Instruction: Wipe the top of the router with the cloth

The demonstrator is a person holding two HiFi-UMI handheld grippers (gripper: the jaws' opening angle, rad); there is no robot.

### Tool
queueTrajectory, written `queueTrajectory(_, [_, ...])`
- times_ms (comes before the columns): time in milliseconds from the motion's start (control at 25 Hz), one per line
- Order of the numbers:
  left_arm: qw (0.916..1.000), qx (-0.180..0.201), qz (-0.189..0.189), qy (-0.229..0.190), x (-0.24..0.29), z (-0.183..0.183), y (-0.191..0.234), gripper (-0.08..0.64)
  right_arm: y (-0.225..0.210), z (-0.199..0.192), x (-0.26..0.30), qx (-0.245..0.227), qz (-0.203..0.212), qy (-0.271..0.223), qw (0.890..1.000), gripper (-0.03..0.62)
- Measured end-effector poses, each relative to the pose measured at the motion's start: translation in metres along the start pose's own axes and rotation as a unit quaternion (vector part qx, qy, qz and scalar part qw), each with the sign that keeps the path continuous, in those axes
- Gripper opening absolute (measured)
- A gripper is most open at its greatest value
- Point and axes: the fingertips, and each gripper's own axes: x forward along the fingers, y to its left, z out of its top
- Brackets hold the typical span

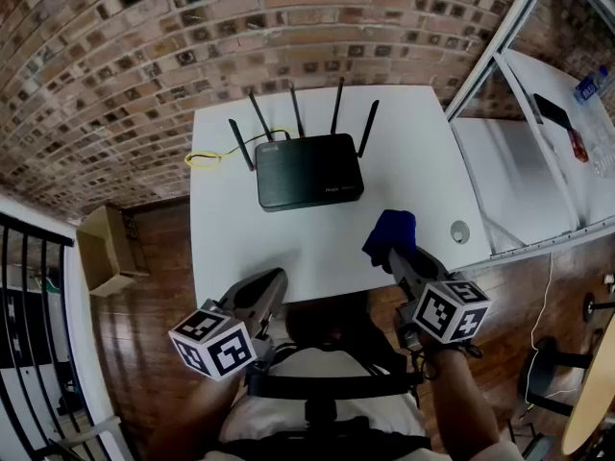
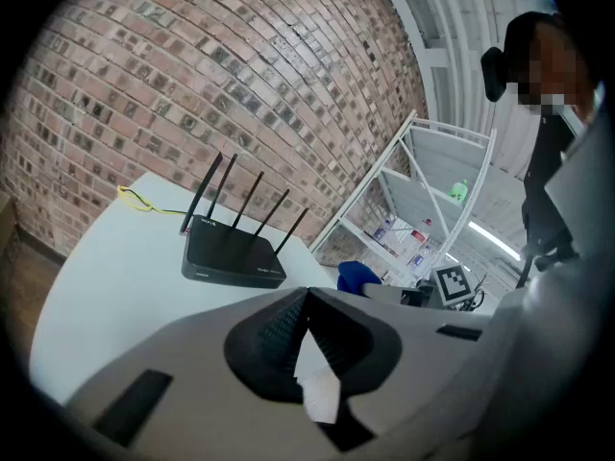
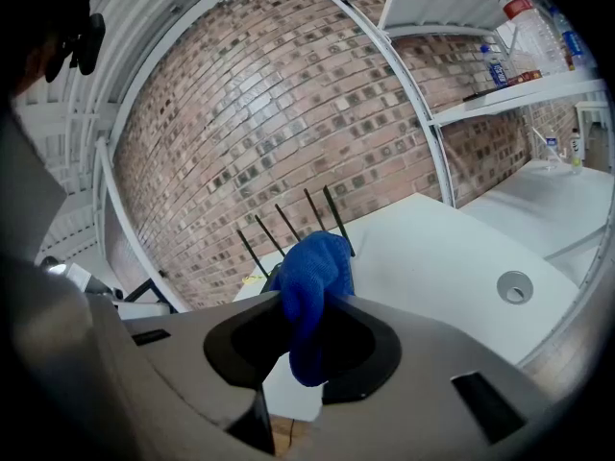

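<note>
Cable [image 1: 205,157], yellow and looped, lay at the far left of the white table [image 1: 226,238]. Left gripper [image 1: 273,286] hovered over the near edge, its jaws pressed together on nothing. Black router [image 1: 308,170], five antennas upright, sat flat at centre toward the far side, its top uncovered. Right gripper [image 1: 392,255] was clamped on the bunched blue cloth [image 1: 393,229], near the router's right front corner but apart from it. Round grommet [image 1: 460,230] lay further right.
</note>
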Motion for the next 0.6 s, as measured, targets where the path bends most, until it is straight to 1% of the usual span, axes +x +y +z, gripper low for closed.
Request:
queueTrajectory(240, [1.0,0.001,-0.005,-0.004,-0.0021,-0.0003,0.0006,0.031,0.0014,-0.0004,-0.0059,-0.007,-0.006,-0.001,1.0,0.103])
queueTrajectory(600, [0.9999,0.004,-0.015,0.001,-0.0007,-0.0035,-0.004,0.031,0.0036,-0.0031,-0.0107,-0.019,-0.01,0.001,1.0,0.103])
